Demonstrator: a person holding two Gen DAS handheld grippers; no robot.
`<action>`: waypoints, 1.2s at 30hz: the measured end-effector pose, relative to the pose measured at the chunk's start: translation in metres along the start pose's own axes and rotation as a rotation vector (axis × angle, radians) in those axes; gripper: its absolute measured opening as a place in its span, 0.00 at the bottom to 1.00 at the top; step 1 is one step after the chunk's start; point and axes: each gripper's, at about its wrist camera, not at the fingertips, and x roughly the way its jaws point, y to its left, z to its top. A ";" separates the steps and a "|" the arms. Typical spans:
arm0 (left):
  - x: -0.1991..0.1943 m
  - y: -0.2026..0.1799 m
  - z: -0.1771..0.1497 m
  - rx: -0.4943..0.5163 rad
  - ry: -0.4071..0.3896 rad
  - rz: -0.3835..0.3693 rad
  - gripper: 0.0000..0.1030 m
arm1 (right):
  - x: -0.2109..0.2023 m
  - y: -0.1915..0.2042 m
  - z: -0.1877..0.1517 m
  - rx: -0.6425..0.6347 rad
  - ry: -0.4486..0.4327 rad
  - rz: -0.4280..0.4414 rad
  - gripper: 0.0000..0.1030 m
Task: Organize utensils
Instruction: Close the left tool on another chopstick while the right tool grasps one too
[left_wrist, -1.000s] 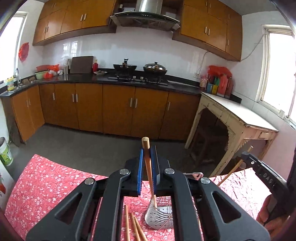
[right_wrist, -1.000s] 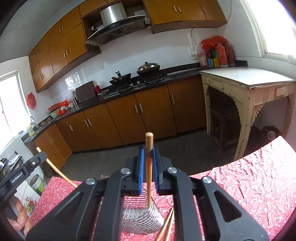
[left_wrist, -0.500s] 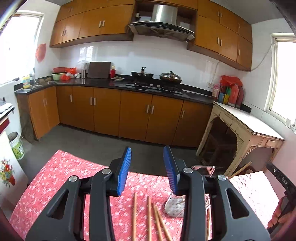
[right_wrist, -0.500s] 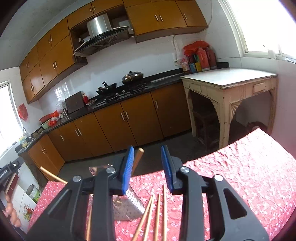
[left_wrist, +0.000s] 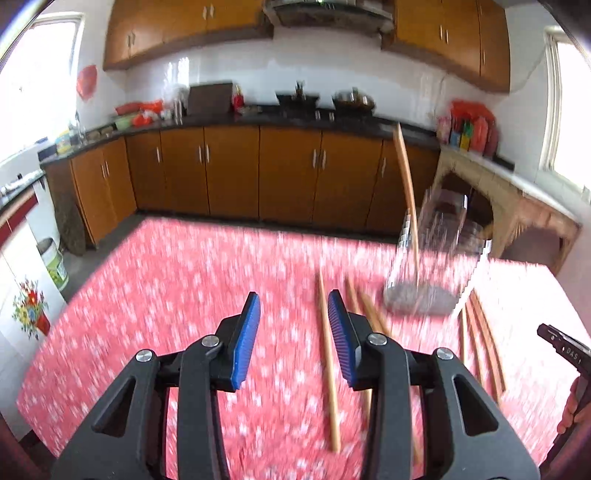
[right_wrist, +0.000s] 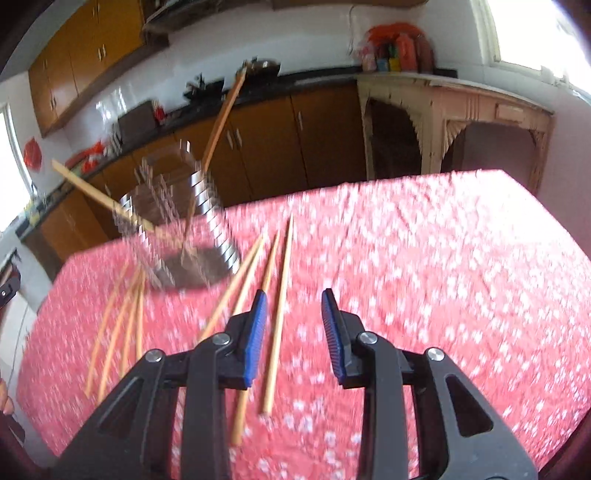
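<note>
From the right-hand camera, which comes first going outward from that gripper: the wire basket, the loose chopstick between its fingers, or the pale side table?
1. Loose chopstick: lying on the red cloth between the open right gripper fingers.
2. Wire basket: farther back on the left, chopsticks standing in it.
3. Pale side table: off the cloth, against the far right wall.

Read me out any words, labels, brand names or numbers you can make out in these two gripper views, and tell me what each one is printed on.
"DAS": white letters on the black body of the right gripper at the right edge of the left wrist view; more letters may follow, cut off.
Bottles and packets on the side table: labels too blurred to read.
Bucket on the floor: print too small and blurred.
Nothing else is readable.
</note>
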 end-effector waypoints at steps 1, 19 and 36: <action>0.007 -0.001 -0.011 0.012 0.030 -0.007 0.38 | 0.004 0.001 -0.008 -0.008 0.024 0.012 0.27; 0.049 -0.014 -0.071 0.069 0.222 -0.043 0.38 | 0.042 0.016 -0.030 -0.083 0.126 -0.054 0.08; 0.074 -0.037 -0.076 0.114 0.270 -0.004 0.12 | 0.049 -0.012 -0.021 -0.004 0.084 -0.107 0.07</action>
